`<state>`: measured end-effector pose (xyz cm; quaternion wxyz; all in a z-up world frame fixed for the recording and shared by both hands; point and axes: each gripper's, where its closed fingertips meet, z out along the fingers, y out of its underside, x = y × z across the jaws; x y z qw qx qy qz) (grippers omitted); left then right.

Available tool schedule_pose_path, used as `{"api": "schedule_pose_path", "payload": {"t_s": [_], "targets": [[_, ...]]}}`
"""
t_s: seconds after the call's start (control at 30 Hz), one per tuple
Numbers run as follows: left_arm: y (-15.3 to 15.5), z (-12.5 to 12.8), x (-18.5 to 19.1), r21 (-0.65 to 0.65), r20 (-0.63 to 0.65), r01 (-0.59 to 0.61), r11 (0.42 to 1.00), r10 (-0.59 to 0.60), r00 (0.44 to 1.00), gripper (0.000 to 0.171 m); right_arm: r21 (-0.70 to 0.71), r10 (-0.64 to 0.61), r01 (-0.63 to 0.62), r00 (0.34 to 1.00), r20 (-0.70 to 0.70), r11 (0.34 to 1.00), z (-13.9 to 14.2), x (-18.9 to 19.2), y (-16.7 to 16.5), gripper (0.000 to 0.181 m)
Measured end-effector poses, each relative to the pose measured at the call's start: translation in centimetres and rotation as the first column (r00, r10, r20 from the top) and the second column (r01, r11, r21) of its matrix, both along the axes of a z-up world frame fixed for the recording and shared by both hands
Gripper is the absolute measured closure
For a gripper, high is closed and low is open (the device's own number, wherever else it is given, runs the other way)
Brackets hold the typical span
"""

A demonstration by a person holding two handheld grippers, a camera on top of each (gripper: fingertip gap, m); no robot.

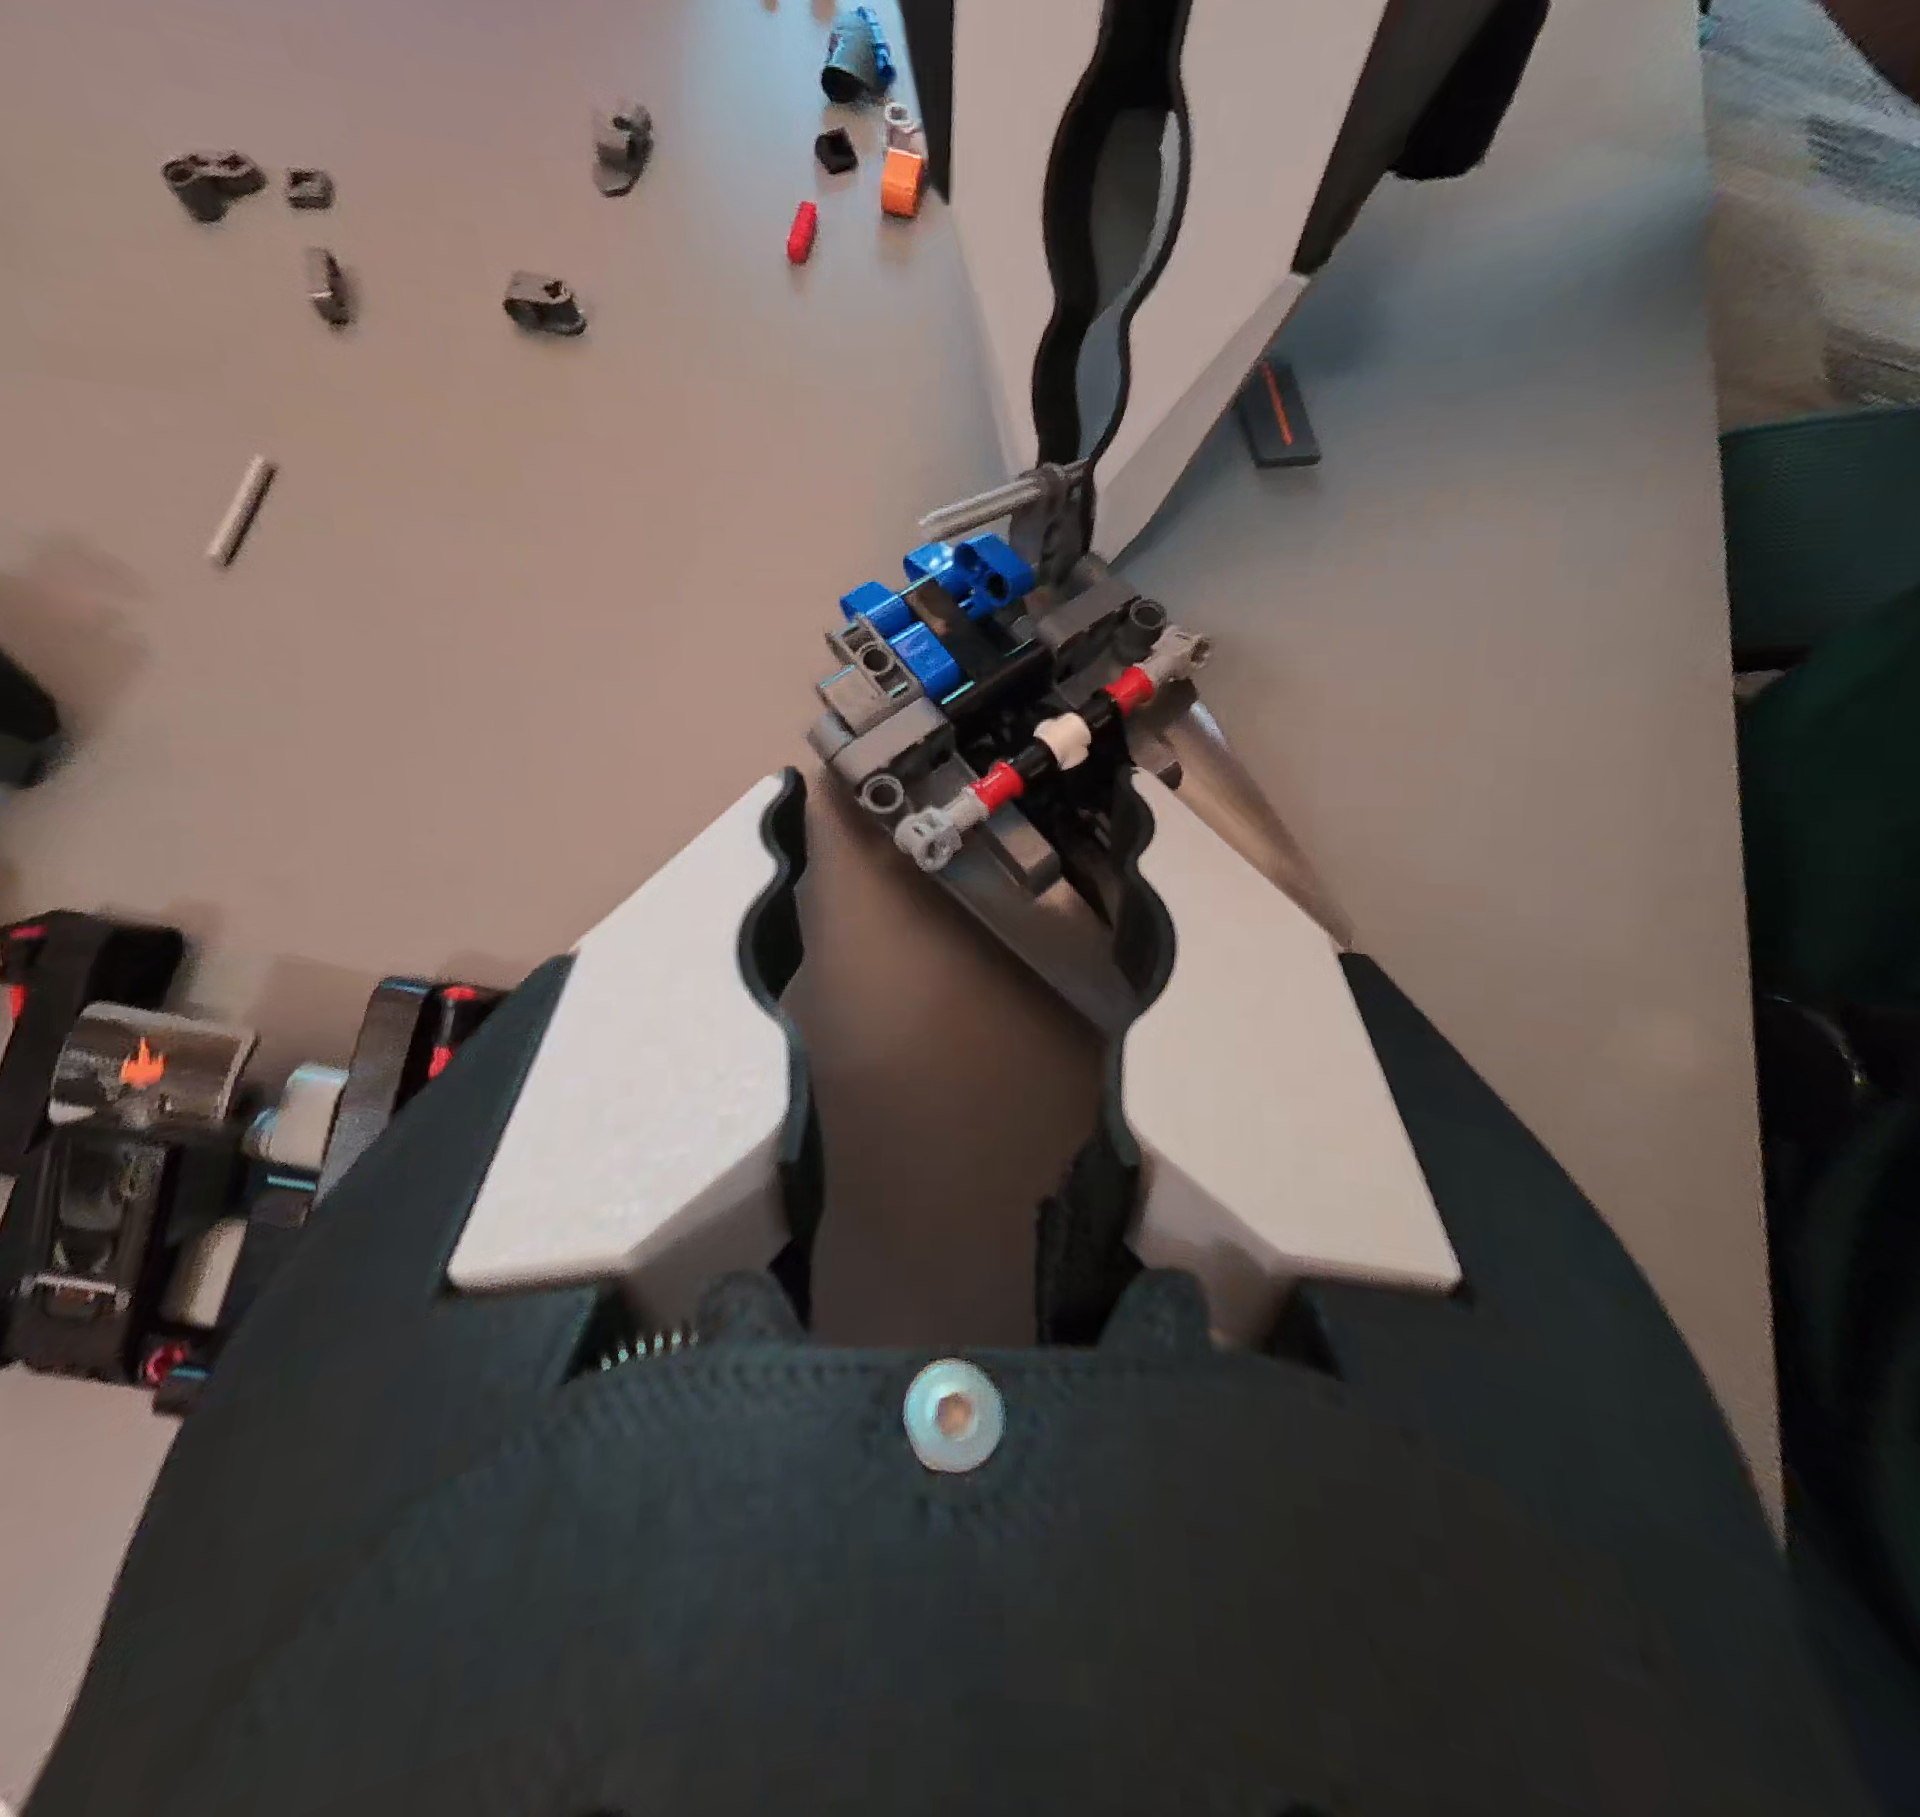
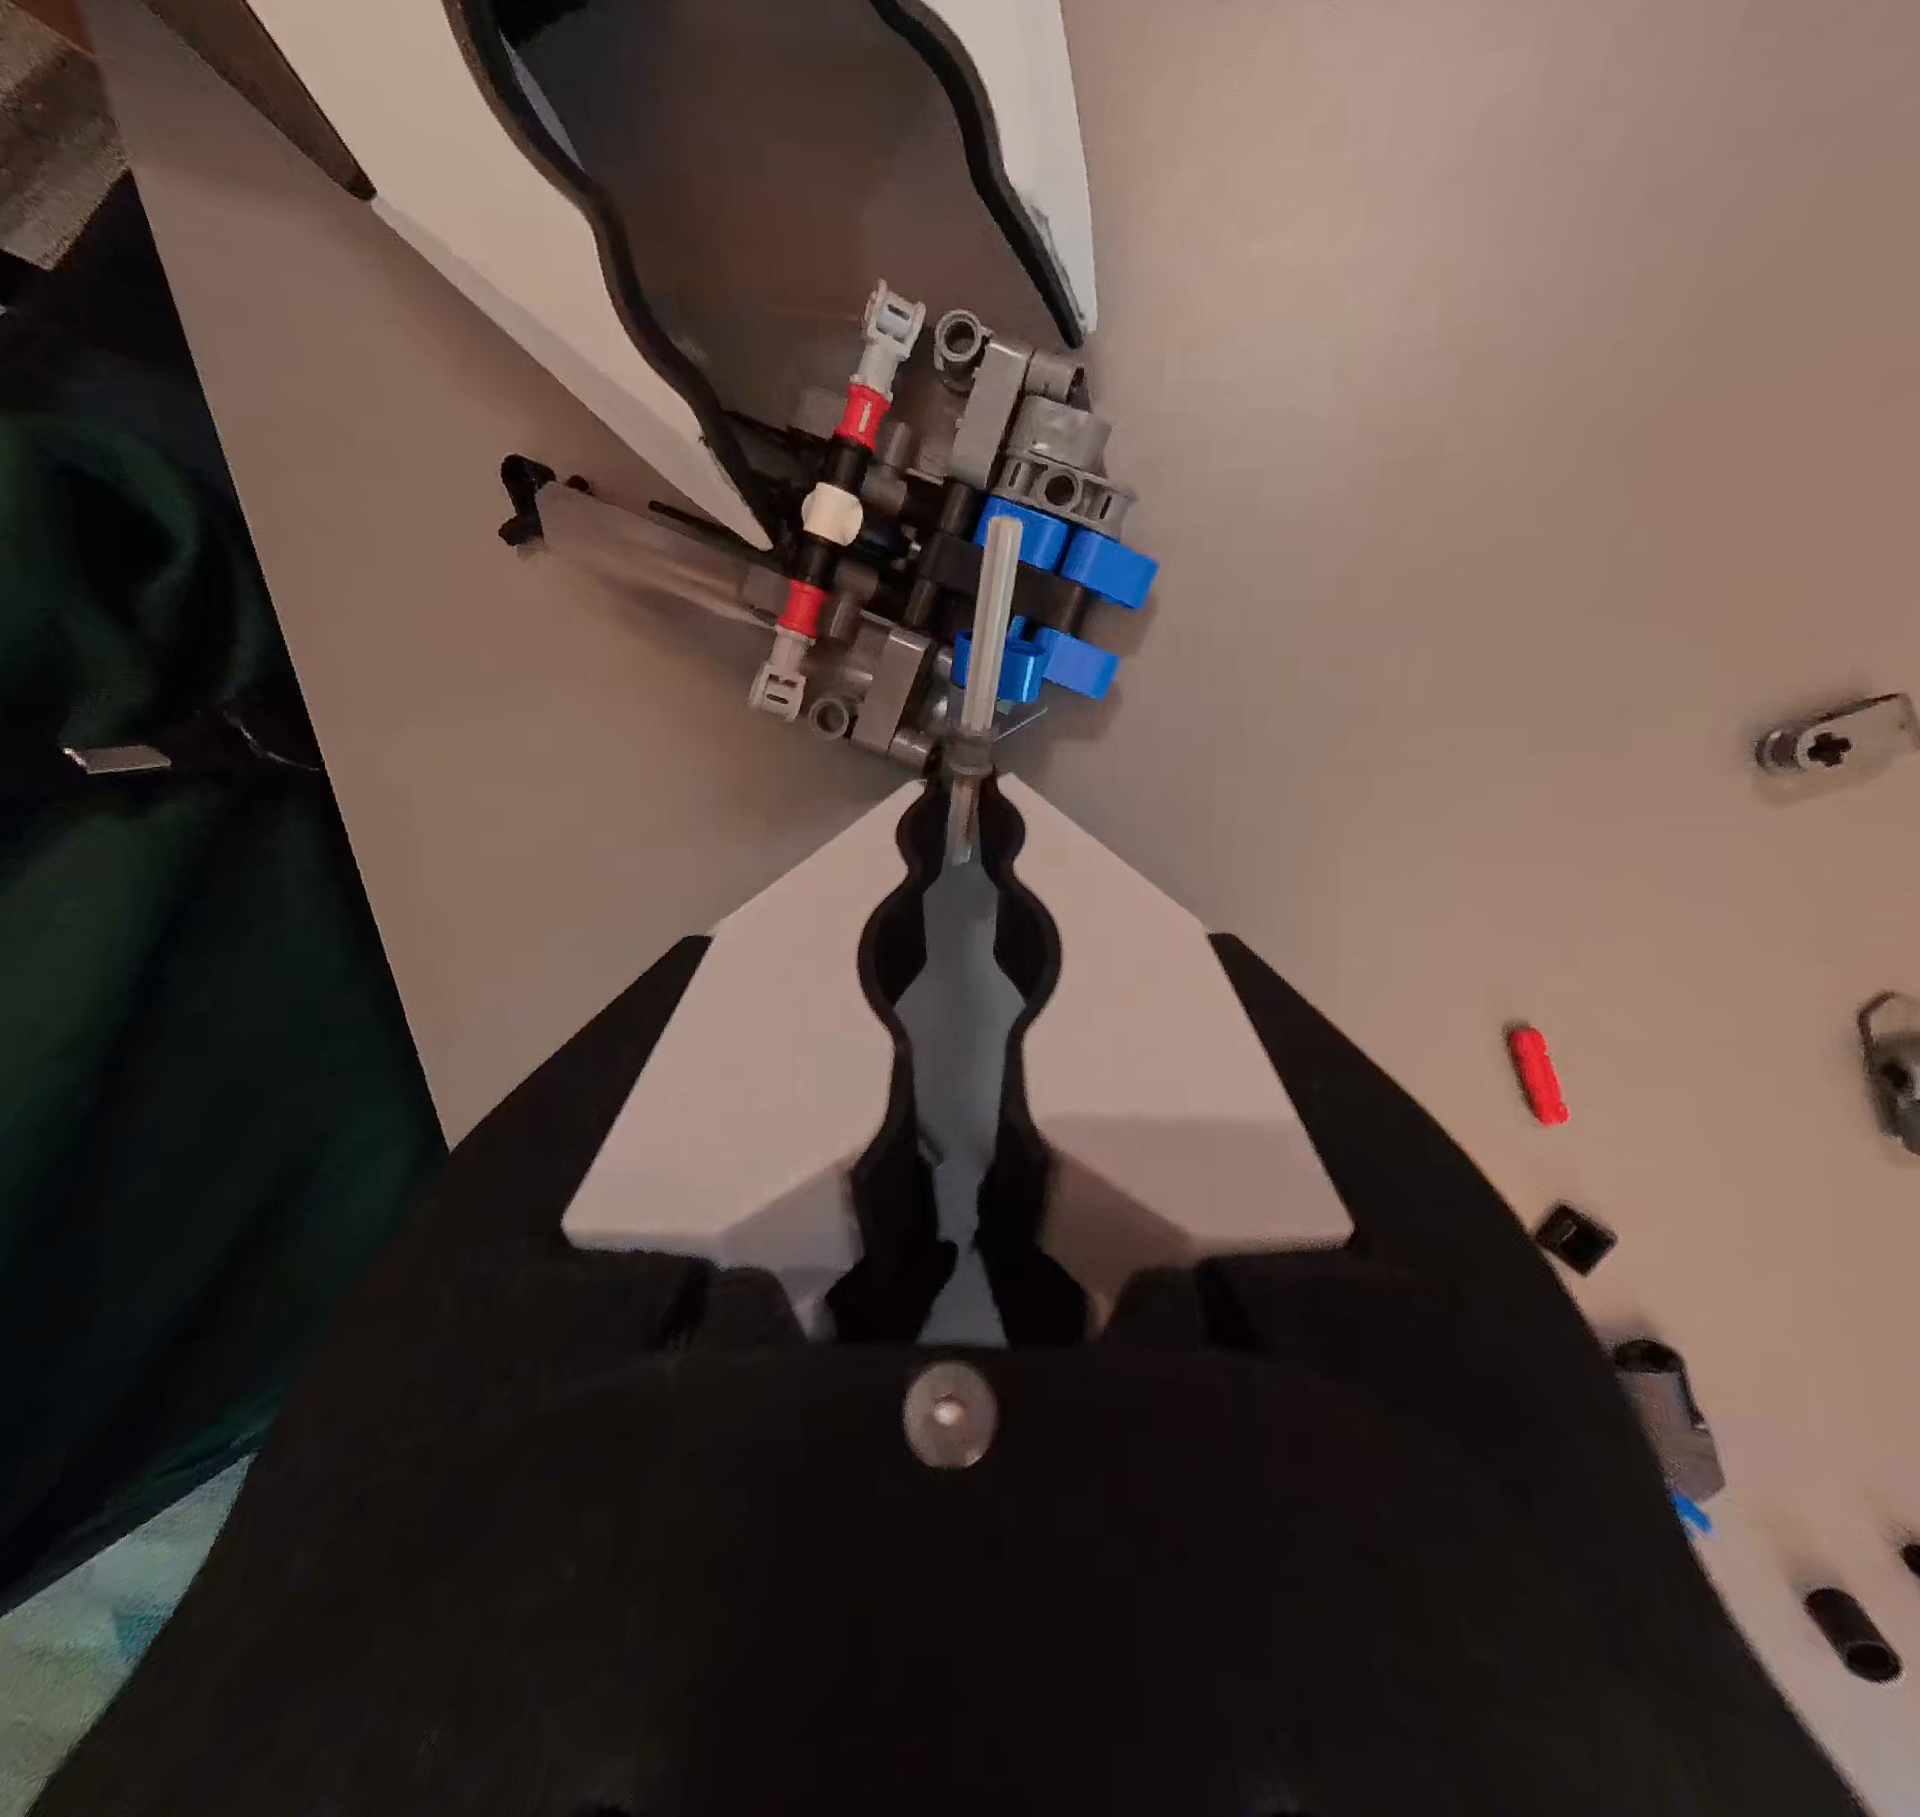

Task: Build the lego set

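Observation:
A small lego assembly [image 1: 935, 687] of grey, black and blue parts, with a black rod carrying red and white bushes, sits between my left gripper's [image 1: 961, 811] fingers, which are shut on its grey base just above the table. It also shows in the right wrist view [image 2: 935, 541]. My right gripper [image 2: 961, 801] is shut on a light grey axle [image 2: 992, 624] with a grey bush at its base. The axle lies across the blue beams [image 2: 1081, 572]; I cannot tell whether it is inserted. In the left wrist view the right gripper [image 1: 1060, 489] comes down from above with the axle [image 1: 982, 502].
Loose parts lie on the beige table: a red pin [image 1: 801, 232], an orange piece [image 1: 901, 183], dark grey connectors [image 1: 542, 300], a second light grey axle [image 1: 241, 510], a black tile [image 1: 1280, 413]. A black part-built model [image 1: 104, 1144] sits at the left. The table edge [image 1: 1725, 624] runs along the right. The left gripper's tips are roughly 6 cm from the right gripper's. The right tips stand about 10 cm off the red pin [image 1: 801, 232]. Look for it in the right wrist view [image 2: 1531, 1069] too.

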<state>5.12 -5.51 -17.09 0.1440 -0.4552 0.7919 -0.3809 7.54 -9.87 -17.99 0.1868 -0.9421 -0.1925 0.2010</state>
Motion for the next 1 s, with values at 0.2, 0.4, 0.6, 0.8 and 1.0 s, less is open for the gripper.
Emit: {"api": "schedule_pose_path", "payload": {"t_s": [0.2,0.4,0.6,0.8,1.0], "targets": [[-0.3,0.1,0.1,-0.056,-0.003,0.036,0.998,-0.037,0.999,0.119,-0.093,0.078,-0.078,0.997,0.001,0.993,0.0,0.2,-0.9,0.177],[-0.3,0.0,0.1,-0.053,0.006,0.034,0.998,-0.033,0.999,0.121,-0.177,0.135,-0.135,0.991,-0.009,0.975,0.2,0.5,-2.0,0.177],[-0.4,0.0,0.2,-0.046,0.019,0.029,0.999,-0.028,0.999,0.121,-0.262,0.165,-0.189,0.98,-0.11,0.946,1.2,-0.3,-2.4,0.177],[-0.6,0.0,0.3,-0.035,0.032,0.017,0.999,-0.016,0.999,0.122,-0.353,0.109,-0.174,0.975,-0.196,0.919,1.4,-0.7,-1.9,0.177],[-0.6,0.0,0.3,-0.033,0.035,0.018,0.999,-0.017,0.999,0.122,-0.426,0.079,-0.156,0.978,-0.194,0.891,1.3,-0.3,-1.6,0.178]]}}
